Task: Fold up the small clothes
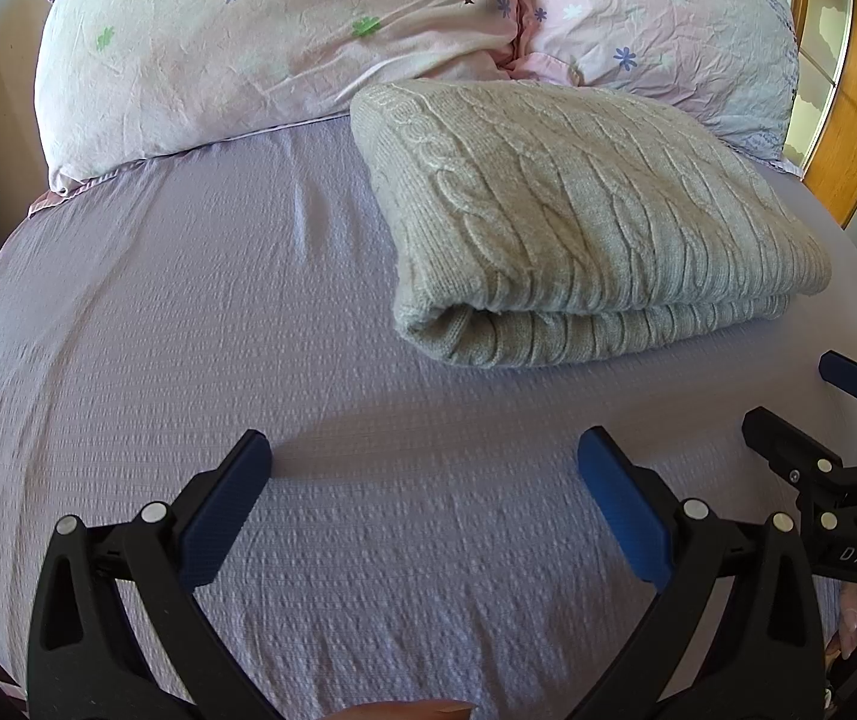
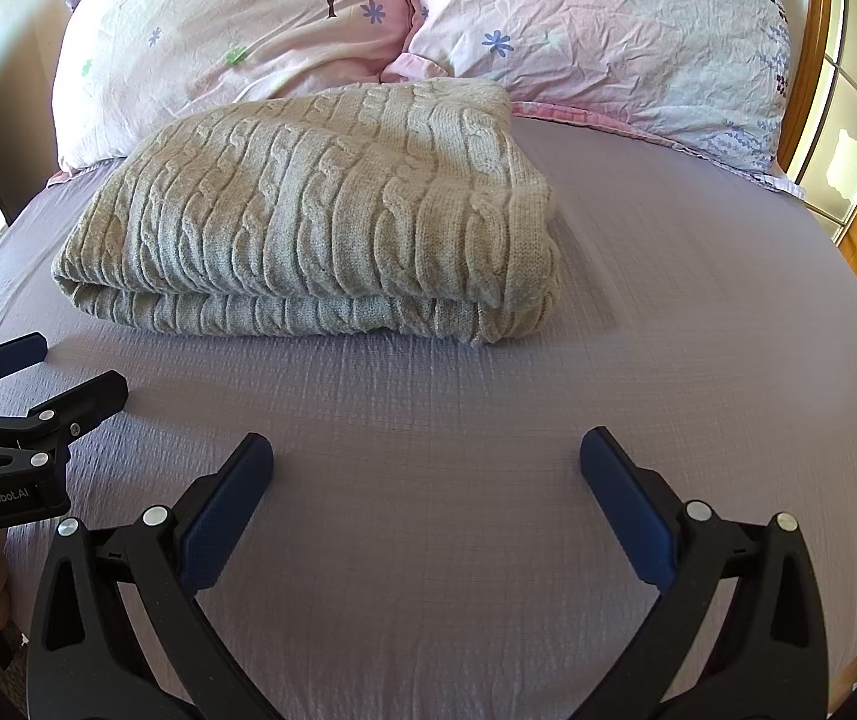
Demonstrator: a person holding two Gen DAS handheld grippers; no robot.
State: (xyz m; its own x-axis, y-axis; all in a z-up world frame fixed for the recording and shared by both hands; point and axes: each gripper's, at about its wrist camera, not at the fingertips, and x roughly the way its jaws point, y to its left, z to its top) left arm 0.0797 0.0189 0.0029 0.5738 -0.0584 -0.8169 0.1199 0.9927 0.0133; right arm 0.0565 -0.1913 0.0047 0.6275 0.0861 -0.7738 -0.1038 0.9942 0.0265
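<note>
A beige cable-knit sweater (image 1: 578, 222) lies folded into a thick rectangle on the lilac bed sheet (image 1: 248, 312), ahead and to the right in the left wrist view. In the right wrist view the sweater (image 2: 320, 216) lies ahead and to the left. My left gripper (image 1: 425, 450) is open and empty, low over the sheet, short of the sweater. My right gripper (image 2: 427, 450) is open and empty too, also short of it. The right gripper shows at the right edge of the left wrist view (image 1: 806, 408), and the left gripper at the left edge of the right wrist view (image 2: 62, 369).
Two pink flowered pillows (image 1: 260, 42) (image 1: 668, 18) lean at the head of the bed behind the sweater. A wooden-framed window or door (image 2: 848, 138) stands to the right of the bed. The sheet (image 2: 668, 330) stretches around the sweater.
</note>
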